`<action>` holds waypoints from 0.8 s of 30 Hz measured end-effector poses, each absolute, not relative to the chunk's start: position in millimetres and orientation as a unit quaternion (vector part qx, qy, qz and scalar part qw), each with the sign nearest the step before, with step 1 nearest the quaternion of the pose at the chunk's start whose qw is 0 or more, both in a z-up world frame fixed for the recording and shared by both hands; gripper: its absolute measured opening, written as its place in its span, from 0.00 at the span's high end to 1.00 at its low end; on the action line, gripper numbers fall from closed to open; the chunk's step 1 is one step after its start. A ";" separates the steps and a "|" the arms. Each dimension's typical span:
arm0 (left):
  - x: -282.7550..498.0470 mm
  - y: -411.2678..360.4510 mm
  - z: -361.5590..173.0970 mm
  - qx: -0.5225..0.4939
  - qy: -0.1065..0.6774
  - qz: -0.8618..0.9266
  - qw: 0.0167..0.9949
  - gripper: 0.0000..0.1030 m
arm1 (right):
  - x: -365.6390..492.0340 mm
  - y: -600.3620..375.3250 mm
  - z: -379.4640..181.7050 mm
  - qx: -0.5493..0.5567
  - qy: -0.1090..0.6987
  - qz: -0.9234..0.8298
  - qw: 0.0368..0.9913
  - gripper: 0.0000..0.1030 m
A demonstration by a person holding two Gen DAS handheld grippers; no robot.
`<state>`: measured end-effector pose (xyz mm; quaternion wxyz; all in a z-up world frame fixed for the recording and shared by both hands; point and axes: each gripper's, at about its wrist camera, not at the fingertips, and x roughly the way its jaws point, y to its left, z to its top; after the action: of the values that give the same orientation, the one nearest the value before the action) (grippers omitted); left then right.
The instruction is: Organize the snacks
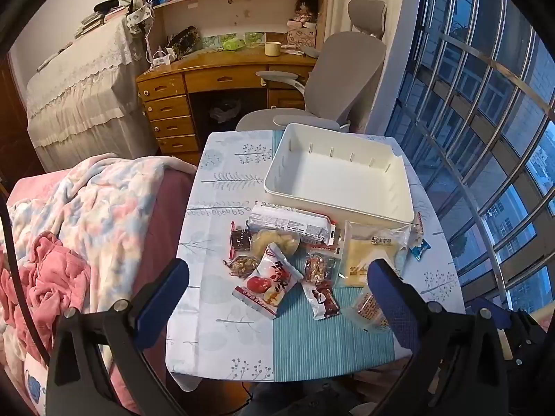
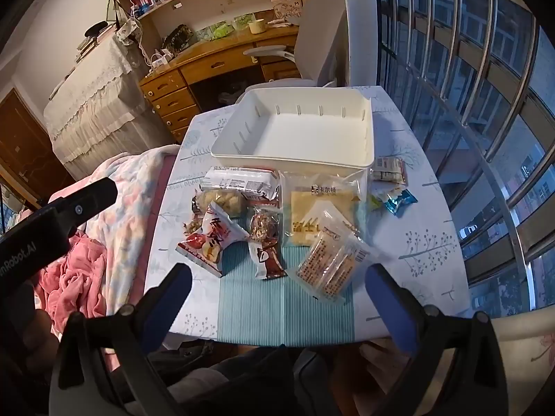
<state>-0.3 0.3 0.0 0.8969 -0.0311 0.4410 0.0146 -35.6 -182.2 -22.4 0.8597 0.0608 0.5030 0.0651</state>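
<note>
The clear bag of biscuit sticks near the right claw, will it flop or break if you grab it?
The clear bag of biscuit sticks probably crinkles and feels slippery, since its wrapper is shiny film. The thin sticks inside look brittle, so a hard squeeze might snap them. It seems light.

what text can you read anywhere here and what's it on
"nRobot.AI", start cut off: left gripper body, seen by right wrist camera.
"富士": yellow cake packet, rest hidden.
"M": box under doll on desk.
Red-white snack bag, long wrapper: print too blurred.

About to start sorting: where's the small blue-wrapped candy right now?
The blue candy lies on the table's right side, just right of the yellow cake packet and below the white bin's near right corner. Both grippers are open and empty.
</note>
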 end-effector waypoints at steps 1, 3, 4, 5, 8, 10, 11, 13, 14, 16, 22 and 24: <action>-0.4 0.6 0.0 -0.031 0.441 0.015 0.897 0.01 | -35.5 -182.2 -21.7 0.060 0.503 0.064 0.860 0.02; -0.9 1.5 0.2 -0.032 0.442 0.017 0.896 0.01 | -35.0 -182.1 -20.5 0.058 0.504 0.062 0.860 0.02; -1.4 2.1 0.4 -0.032 0.442 0.017 0.896 0.01 | -34.9 -182.2 -19.9 0.058 0.503 0.061 0.860 0.02; 0.2 -3.7 -3.5 -0.034 0.442 0.015 0.896 0.01 | -34.9 -182.7 -19.1 0.059 0.502 0.059 0.861 0.02; -1.9 -3.6 -2.9 -0.039 0.439 0.014 0.897 0.01 | -35.2 -183.4 -24.1 0.062 0.503 0.056 0.861 0.02; 2.4 0.7 -1.2 -0.037 0.443 0.008 0.896 0.01 | -35.9 -187.1 -24.6 0.062 0.503 0.053 0.861 0.02; 2.6 0.8 -1.0 -0.037 0.443 0.007 0.896 0.01 | -36.9 -187.1 -25.6 0.062 0.502 0.052 0.861 0.02; 3.1 1.1 -1.0 -0.036 0.443 0.007 0.896 0.01 | -37.2 -185.3 -26.9 0.062 0.502 0.050 0.861 0.02; 3.4 1.7 -1.0 -0.037 0.443 0.005 0.896 0.01 | -34.7 -185.4 -27.0 0.063 0.505 0.051 0.860 0.02; 4.1 3.7 -0.8 -0.039 0.443 0.003 0.896 0.01 | -35.0 -185.9 -26.9 0.064 0.505 0.051 0.859 0.02; 10.2 2.0 -3.3 -0.037 0.446 0.006 0.894 0.01 | -27.5 -183.4 -25.4 0.065 0.506 0.036 0.859 0.02; 13.8 2.9 -3.6 -0.034 0.447 0.008 0.894 0.01 | -26.0 -181.6 -26.0 0.063 0.506 0.028 0.860 0.02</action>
<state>13.8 2.9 -3.6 0.8939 -0.0336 0.4469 0.0077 -26.0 -181.6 -26.0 0.8597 0.0626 0.5061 0.0281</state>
